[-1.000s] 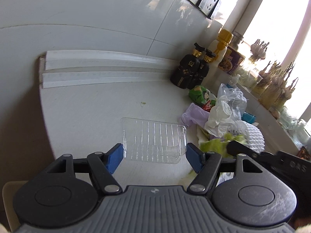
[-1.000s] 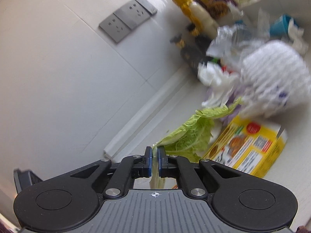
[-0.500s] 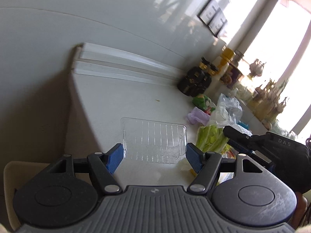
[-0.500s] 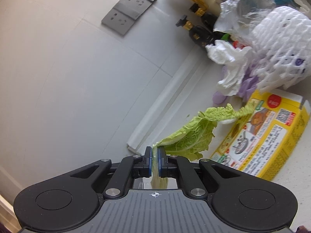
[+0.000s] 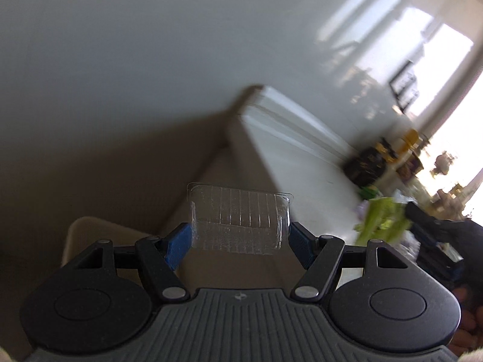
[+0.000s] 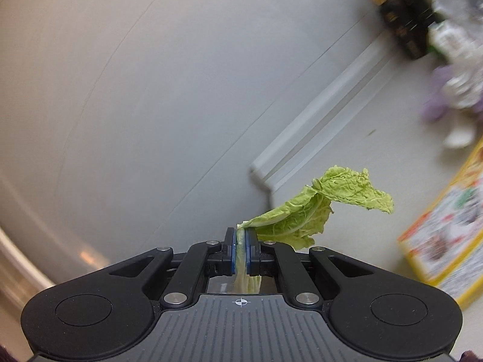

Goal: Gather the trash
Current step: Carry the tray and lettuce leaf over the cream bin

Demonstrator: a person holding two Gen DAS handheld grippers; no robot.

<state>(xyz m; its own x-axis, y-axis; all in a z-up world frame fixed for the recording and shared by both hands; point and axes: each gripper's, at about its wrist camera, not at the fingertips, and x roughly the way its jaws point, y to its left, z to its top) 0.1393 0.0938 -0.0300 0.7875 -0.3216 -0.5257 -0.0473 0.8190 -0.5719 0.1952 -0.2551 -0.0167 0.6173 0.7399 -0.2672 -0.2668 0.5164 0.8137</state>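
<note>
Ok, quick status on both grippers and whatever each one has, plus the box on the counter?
left gripper: shut on the tray, off the counter
clear plastic tray: empty, clamped at both ends
right gripper: shut on the leaf
cabbage leaf: held by its stem, limp, in the air
yellow box: lying flat on the counter

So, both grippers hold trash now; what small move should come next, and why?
Probably carry both on past the white counter's end: the left gripper grips the clear ribbed plastic tray, the right gripper pinches the green cabbage leaf, and no bin shows.
</note>
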